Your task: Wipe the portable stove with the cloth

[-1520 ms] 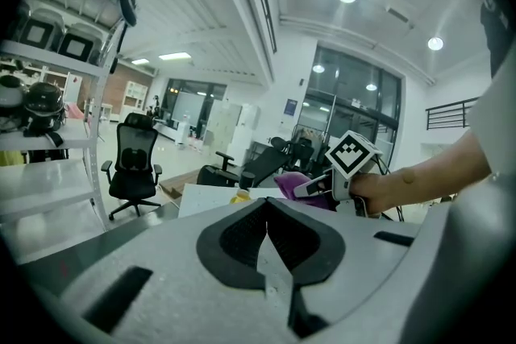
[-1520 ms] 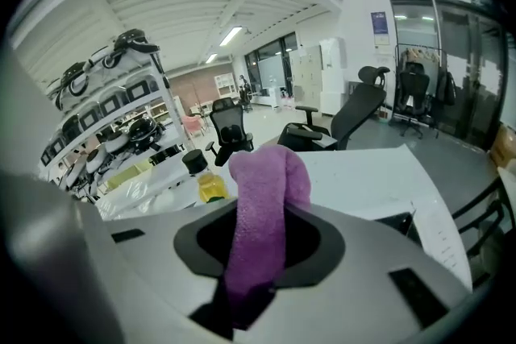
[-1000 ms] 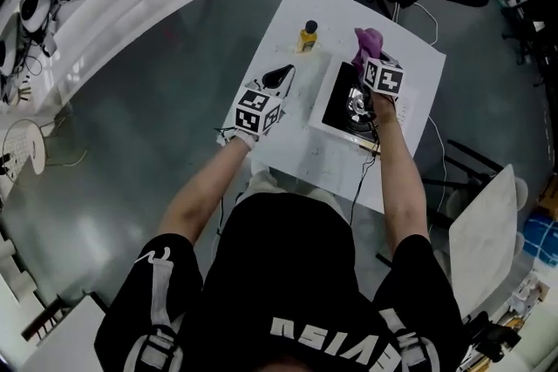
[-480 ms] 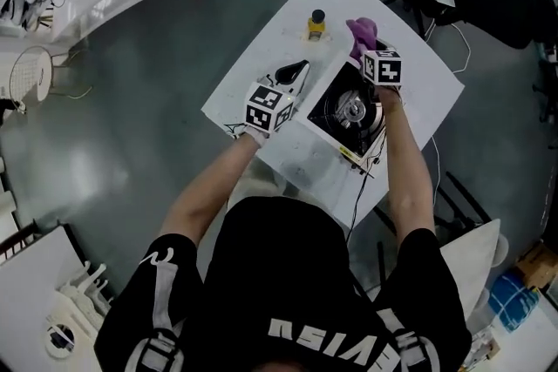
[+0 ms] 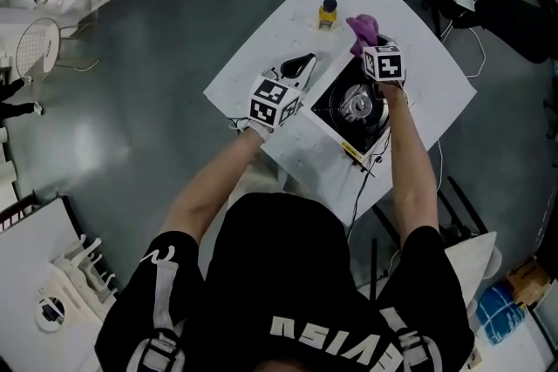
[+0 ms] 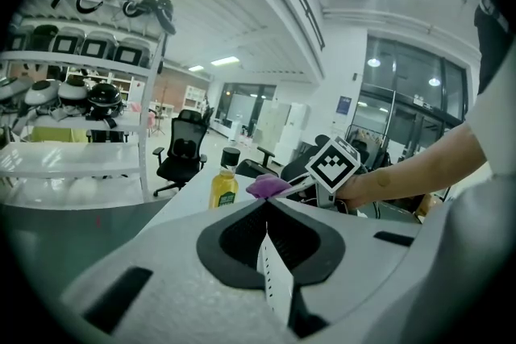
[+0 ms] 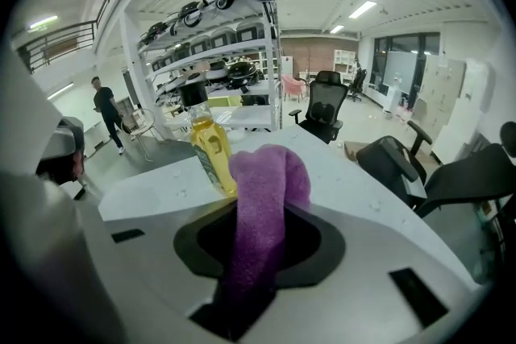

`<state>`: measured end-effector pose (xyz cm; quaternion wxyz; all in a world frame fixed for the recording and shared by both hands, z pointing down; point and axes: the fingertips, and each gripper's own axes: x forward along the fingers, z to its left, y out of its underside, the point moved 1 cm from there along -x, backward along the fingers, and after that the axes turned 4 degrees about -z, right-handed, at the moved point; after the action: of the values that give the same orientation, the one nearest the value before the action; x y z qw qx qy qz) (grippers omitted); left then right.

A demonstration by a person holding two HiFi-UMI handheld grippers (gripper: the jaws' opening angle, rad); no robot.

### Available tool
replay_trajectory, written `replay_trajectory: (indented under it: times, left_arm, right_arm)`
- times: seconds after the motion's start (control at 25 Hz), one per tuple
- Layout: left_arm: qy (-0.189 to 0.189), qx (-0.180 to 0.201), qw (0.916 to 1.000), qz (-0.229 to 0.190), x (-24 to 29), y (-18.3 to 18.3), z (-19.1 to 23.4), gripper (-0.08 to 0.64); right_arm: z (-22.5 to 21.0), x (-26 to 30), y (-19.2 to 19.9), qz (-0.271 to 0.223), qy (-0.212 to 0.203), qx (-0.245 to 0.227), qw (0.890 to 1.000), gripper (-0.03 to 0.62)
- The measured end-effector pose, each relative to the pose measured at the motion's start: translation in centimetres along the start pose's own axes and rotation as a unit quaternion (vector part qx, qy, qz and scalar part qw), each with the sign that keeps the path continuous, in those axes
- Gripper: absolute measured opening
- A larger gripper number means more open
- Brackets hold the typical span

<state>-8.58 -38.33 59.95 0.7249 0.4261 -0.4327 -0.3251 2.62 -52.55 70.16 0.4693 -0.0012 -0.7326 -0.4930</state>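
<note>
**Lay the cloth flat on the stove before the first stroke**

My right hand-held gripper (image 5: 373, 48) is clenched on the fuzzy purple cloth (image 7: 270, 173). The fabric is bunched between the jaws, and a thick fold sticks out past the tips. From the head view, that fold hangs at the far edge of the square black-topped portable stove (image 5: 336, 107). I cannot tell whether it touches the stove yet, so I judge the wiping proper has not begun.

To do this well, I want to tip the gripper lower so the loose fold lies flat on the stove's black top, not dabbing with its end. I should press with the cloth only and hold the hard jaw tips off the surface. The round metal burner (image 5: 357, 103) at the stove's centre looks likely to catch the pile, so I would wipe around it in short strokes from the far edge towards me.

My left hand-held gripper (image 6: 266, 204) is clenched on nothing, with only its own white tag showing in the gap. It sits just beside the stove's left edge, over the white square bench (image 5: 288, 22), and it could brace the stove's rim if the stove slides. The small yellow bottle with a black cap (image 5: 328, 11) stands beyond the stove's far left corner, near the cloth, so my strokes should start clear of it.
</note>
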Motion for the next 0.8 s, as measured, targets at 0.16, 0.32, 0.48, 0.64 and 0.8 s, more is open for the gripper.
replay_trajectory:
  times: [0.16, 0.32, 0.48, 0.64, 0.8]
  left_arm:
    - [0.006, 0.004, 1.0, 0.003, 0.1, 0.1, -0.8, 0.009]
    - [0.019, 0.011, 0.9997, 0.003, 0.6, 0.0, -2.3, 0.009]
    - [0.035, 0.017, 0.9992, 0.005, 1.4, -0.1, -4.1, 0.009]
    - [0.049, 0.022, 0.9985, 0.007, 2.0, 0.0, -5.8, 0.009]
    - [0.063, 0.027, 0.9976, 0.011, 2.7, 0.3, -7.5, 0.009]
  right_arm:
    - [-0.8, -1.0, 1.0, 0.0, 0.009, 0.01, 1.0, 0.098]
    - [-2.1, -2.6, 2.0, -0.002, 0.021, 0.023, 1.0, 0.099]
    - [-3.9, -4.4, 3.4, 0.0, 0.036, 0.035, 0.999, 0.099]
    - [-5.3, -6.4, 4.8, 0.0, 0.049, 0.046, 0.998, 0.099]
    - [-6.4, -8.0, 6.6, 0.003, 0.057, 0.056, 0.997, 0.099]
